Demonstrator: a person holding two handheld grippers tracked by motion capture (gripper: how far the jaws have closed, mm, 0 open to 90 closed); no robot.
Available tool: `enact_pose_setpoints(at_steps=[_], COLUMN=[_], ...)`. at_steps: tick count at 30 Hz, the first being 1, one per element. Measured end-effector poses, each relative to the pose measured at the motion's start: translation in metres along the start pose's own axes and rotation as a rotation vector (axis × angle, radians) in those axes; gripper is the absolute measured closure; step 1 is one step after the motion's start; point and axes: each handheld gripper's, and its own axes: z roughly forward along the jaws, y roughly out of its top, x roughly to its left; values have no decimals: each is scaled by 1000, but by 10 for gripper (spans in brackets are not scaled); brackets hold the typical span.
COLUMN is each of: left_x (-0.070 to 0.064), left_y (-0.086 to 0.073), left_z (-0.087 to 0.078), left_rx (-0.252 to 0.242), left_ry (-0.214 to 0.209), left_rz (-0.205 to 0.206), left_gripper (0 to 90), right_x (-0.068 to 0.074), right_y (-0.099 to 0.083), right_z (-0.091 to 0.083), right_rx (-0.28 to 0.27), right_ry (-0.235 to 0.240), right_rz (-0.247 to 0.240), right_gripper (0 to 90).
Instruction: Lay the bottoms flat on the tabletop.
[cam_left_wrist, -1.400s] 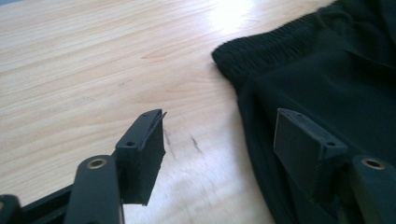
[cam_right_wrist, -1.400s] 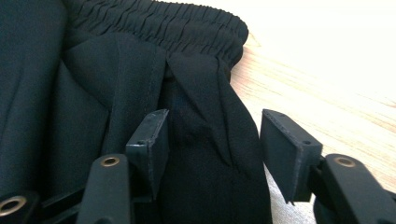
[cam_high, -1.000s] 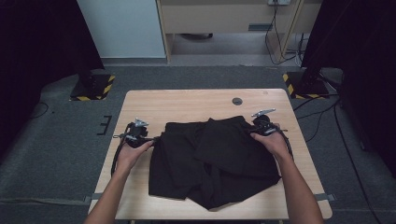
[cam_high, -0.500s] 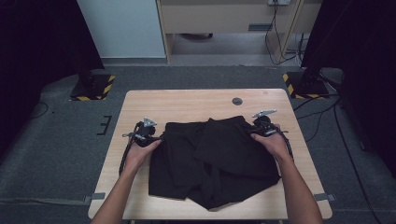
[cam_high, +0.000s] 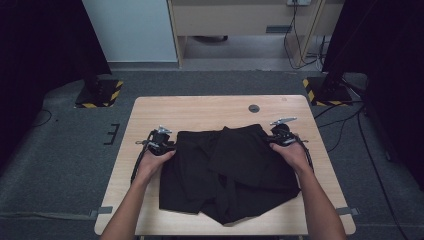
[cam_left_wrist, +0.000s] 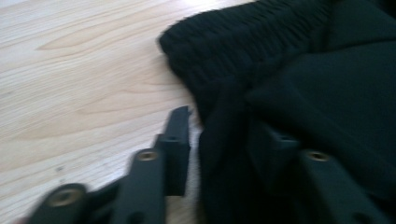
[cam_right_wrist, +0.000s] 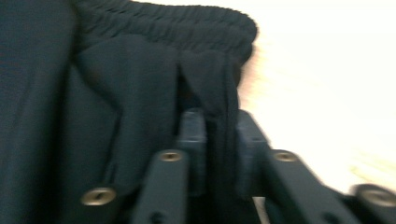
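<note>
Right gripper (cam_right_wrist: 219, 154) fingers pinch black shorts (cam_high: 230, 170) edge; left gripper (cam_left_wrist: 224, 144) fingers spread astride shorts fold, unclear from high view.

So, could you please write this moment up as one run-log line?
item: black shorts flat on table | left gripper: open, straddling waistband corner | right gripper: shut on waistband fold

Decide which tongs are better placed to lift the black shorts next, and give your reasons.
Right. The right tongs already pinch a fold of the shorts near the waistband; the left tongs stand open around the cloth's edge.
</note>
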Motion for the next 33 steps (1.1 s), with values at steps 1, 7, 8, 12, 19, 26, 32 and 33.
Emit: enact_pose_setpoints(at_steps=[1,7,8,12,19,26,32,33], left_x=[-1,3,2,-3,-15,-30,-39,-39], left_y=[0,2,6,18,40,63,78,79], left_z=[0,-6,-15,-36,-71,-108,-126,-128], left_rx=[5,-9,-48,-107,-174,-231,-257,-263], left_ry=[-14,-19,-6,14,54,82,91,90], left_rz=[2,-38,-32,10,57,98,125,127], left_gripper=[711,890,891,892,891,892,892,892], right_x=[1,4,4,7,16,22,21,21], right_y=[0,6,10,21,36,43,48,49], right_z=[0,-10,-19,-38,-66,-103,-124,-127], right_rx=[-3,-41,-66,-113,-194,-276,-318,-322], right_ry=[-2,-12,-17,-15,-28,-49,-56,-57], right_rz=[-7,-20,-27,-50,-62,-56,-58,-57], right_gripper=[860,887,888,889,889,889,889,889])
